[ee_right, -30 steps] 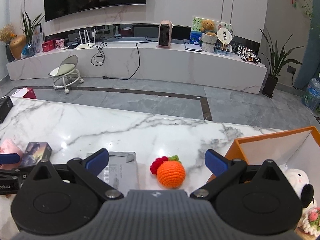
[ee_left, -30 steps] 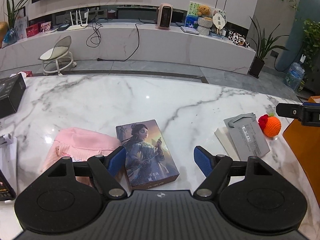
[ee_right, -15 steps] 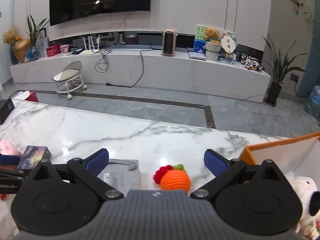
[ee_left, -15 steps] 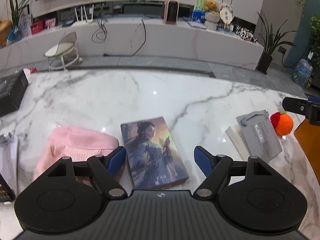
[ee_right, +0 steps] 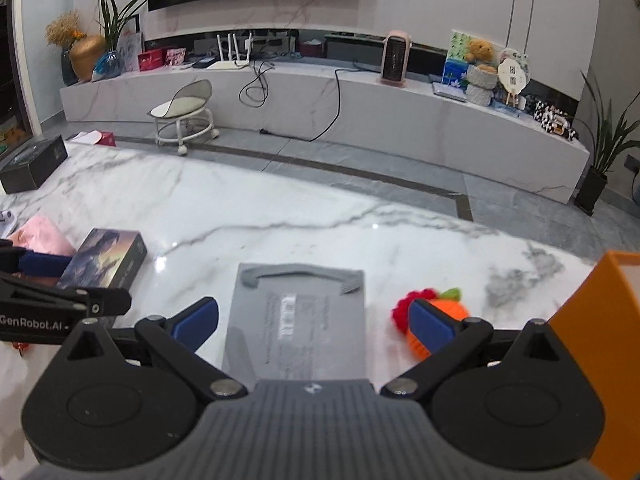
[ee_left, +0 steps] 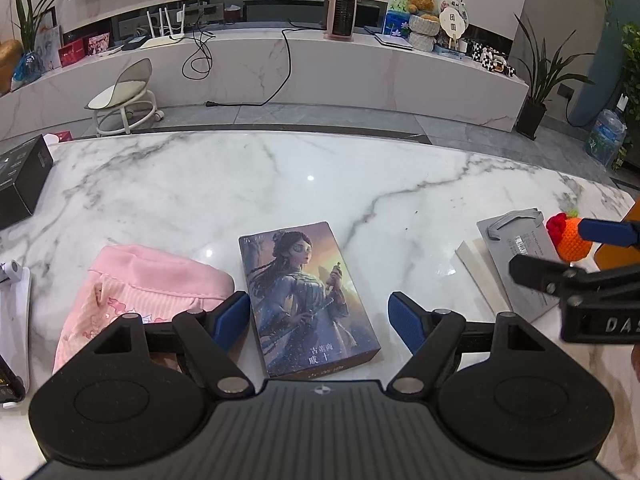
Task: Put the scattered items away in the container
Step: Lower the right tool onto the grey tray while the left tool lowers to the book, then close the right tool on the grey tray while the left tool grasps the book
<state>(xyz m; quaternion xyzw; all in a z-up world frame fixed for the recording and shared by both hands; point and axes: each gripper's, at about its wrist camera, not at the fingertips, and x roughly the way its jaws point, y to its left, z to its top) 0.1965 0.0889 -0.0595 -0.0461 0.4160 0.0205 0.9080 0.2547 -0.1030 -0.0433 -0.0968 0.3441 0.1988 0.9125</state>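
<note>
My left gripper (ee_left: 318,316) is open, its jaws on either side of a picture box (ee_left: 306,296) showing a painted woman, flat on the marble table. A pink cloth (ee_left: 144,292) lies just left of it. My right gripper (ee_right: 314,320) is open over a grey packet (ee_right: 298,324). A crocheted orange toy (ee_right: 436,320) sits right of the packet, partly behind the right finger. The orange container (ee_right: 604,344) stands at the far right. The right gripper shows in the left wrist view (ee_left: 568,254), and the left one in the right wrist view (ee_right: 60,280).
A black box (ee_left: 22,180) sits at the table's far left. A white device (ee_left: 14,308) lies at the left edge. A white card (ee_left: 478,268) lies under the grey packet. The table's far edge drops to a grey floor.
My right gripper has swung left, from over the orange toy to over the grey packet. The left gripper has stayed around the picture box, shifting only slightly.
</note>
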